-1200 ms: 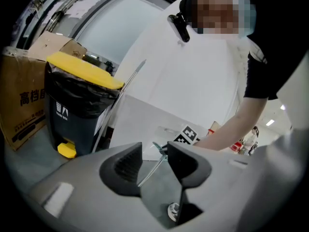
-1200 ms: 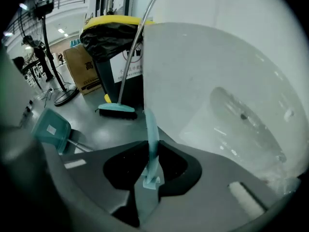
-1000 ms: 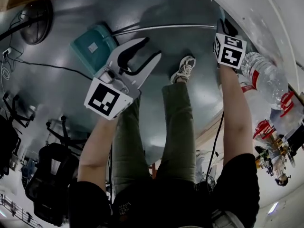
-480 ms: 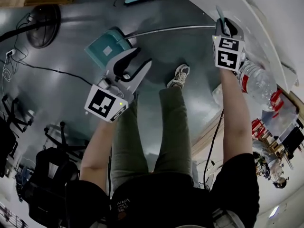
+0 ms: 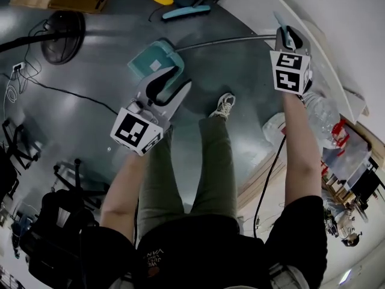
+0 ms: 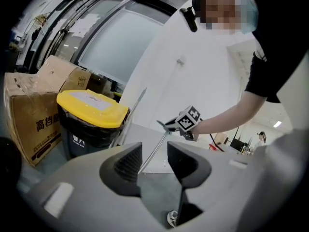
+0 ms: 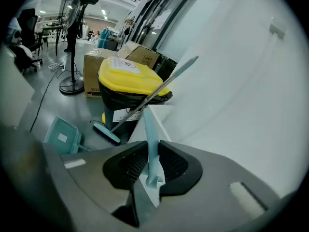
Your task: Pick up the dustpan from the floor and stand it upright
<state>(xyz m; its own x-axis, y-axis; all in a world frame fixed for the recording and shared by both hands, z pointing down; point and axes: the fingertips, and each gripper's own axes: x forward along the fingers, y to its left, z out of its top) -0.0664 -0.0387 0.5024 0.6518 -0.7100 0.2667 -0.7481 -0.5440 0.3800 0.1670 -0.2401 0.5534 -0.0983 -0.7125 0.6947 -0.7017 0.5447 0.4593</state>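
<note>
Right gripper view: right gripper [image 7: 152,164] clamps dustpan handle [image 7: 149,129], lidded bin [image 7: 126,76] beyond; left gripper [image 6: 154,157] gapes.

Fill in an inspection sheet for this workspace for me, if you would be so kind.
Surface: grey glossy floor.
Job's things: teal dustpan; its long handle is gripped at the top end.
Clutter: broom by the yellow-lidded bin; bottle.
Grippers: right gripper shut on the handle; left gripper open, nothing between its fingers.
Cables: one cable across the floor.
Surroundings: fan, boxes.
</note>
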